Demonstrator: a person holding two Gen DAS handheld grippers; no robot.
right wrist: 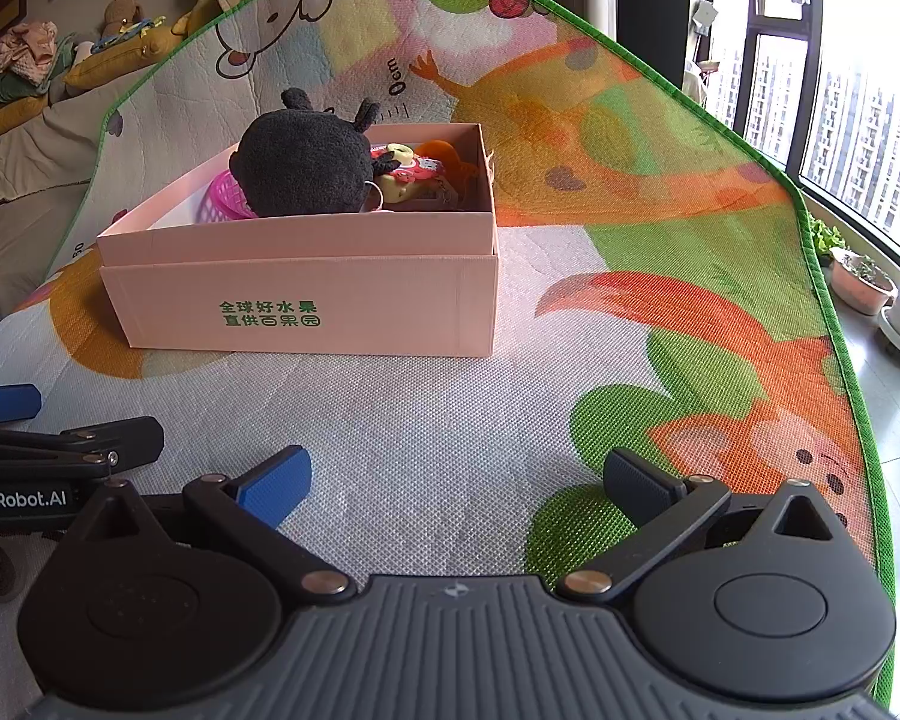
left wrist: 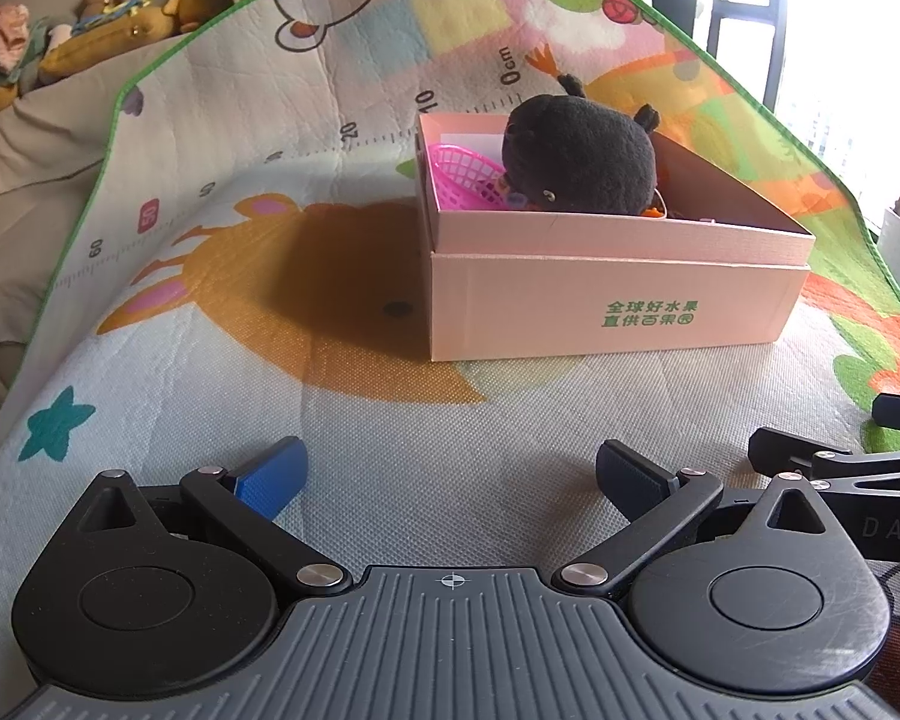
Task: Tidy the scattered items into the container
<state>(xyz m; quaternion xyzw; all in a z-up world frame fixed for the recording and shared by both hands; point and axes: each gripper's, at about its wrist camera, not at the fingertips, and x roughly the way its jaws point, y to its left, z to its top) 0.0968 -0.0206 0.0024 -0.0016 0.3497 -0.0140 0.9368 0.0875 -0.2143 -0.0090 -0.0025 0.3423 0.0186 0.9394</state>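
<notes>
Both grippers — left gripper (left wrist: 450,474) and right gripper (right wrist: 456,477) — hover low over the near mat (right wrist: 426,420), side by side, jaws spread wide and empty. Farther off sits the pink box (right wrist: 306,306), already holding the black plush (right wrist: 303,165), pink basket (left wrist: 462,171) and small toys (right wrist: 411,177) — nothing loose shows, so tidying looks finished.

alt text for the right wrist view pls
A pink cardboard box sits on a colourful play mat, holding a black plush toy, a pink basket and small toys. The right gripper is open and empty in the foreground.
</notes>
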